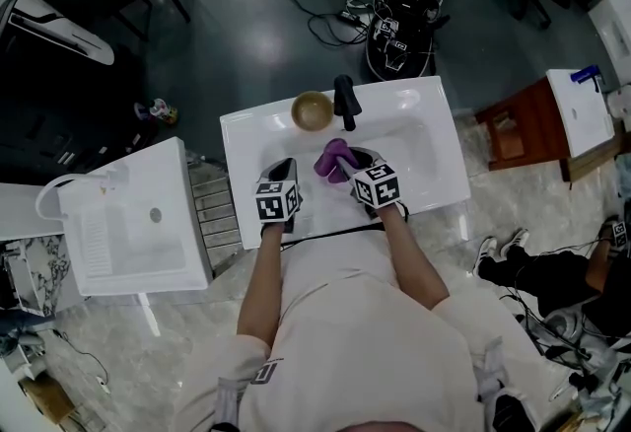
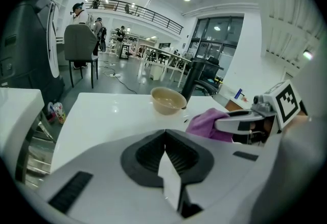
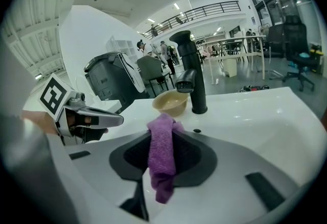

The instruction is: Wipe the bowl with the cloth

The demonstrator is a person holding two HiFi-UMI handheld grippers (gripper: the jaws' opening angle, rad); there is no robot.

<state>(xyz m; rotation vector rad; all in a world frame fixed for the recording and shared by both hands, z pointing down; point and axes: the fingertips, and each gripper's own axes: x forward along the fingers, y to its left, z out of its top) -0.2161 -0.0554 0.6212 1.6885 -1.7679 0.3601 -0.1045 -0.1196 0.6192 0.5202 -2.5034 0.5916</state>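
My right gripper [image 1: 345,164] is clamped on the purple cloth [image 3: 162,152], a soft, nubby strip folded above the jaws and drooping below them, over the basin of the glossy white sink [image 1: 439,159]. My left gripper [image 2: 165,141] has its ribbed black jaws pressed together on nothing. The bowl [image 1: 313,110], round, smooth and tan, sits upright on the sink's back ledge just left of the black faucet [image 1: 345,97], apart from the cloth, with flat white ledge between it and my left gripper.
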